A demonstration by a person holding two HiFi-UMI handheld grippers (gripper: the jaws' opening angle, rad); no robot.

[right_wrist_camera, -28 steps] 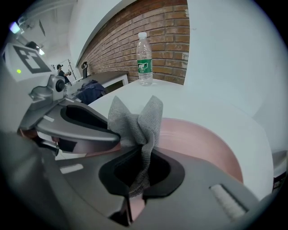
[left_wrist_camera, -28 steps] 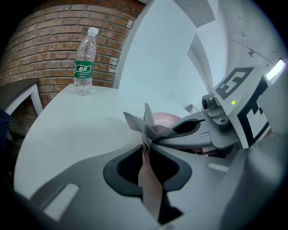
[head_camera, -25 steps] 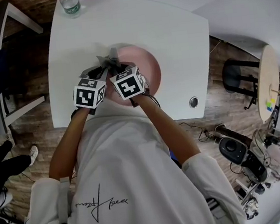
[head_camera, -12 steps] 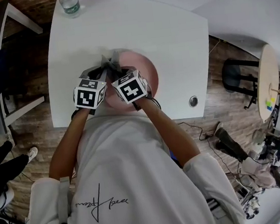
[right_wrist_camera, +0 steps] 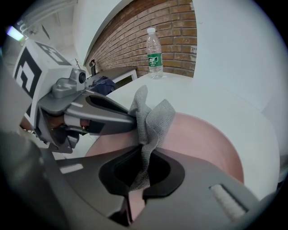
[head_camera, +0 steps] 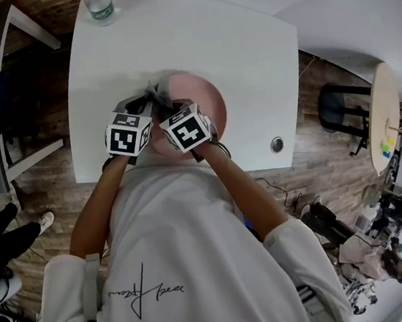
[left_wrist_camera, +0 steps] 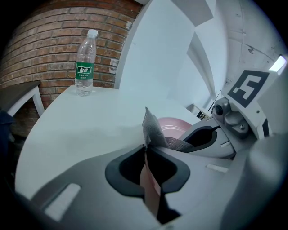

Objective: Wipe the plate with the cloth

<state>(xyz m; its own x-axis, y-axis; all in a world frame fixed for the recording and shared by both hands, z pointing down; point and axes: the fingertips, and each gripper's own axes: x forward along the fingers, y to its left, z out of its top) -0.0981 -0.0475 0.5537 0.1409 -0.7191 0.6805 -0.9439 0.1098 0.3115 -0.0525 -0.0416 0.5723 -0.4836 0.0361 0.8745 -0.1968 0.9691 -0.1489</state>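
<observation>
A pink plate (head_camera: 205, 102) lies on the white table (head_camera: 246, 50) close to its near edge. In the right gripper view, my right gripper (right_wrist_camera: 143, 155) is shut on a crumpled grey cloth (right_wrist_camera: 150, 119), which stands up over the left part of the pink plate (right_wrist_camera: 202, 139). In the left gripper view, my left gripper (left_wrist_camera: 146, 150) is shut on the plate's pink rim, with the cloth (left_wrist_camera: 155, 132) just beyond its tips. In the head view both grippers sit side by side, left gripper (head_camera: 145, 104) and right gripper (head_camera: 170, 102), and the cloth (head_camera: 160, 89) bunches at their tips.
A plastic water bottle (head_camera: 100, 6) stands at the far left corner of the table, also visible as a bottle (left_wrist_camera: 84, 63). A cable hole (head_camera: 277, 143) sits near the table's front right edge. A white chair (head_camera: 26, 83) stands left of the table.
My right gripper has drawn slightly back toward the person with the cloth, across the plate's left side. The left gripper has hardly moved.
</observation>
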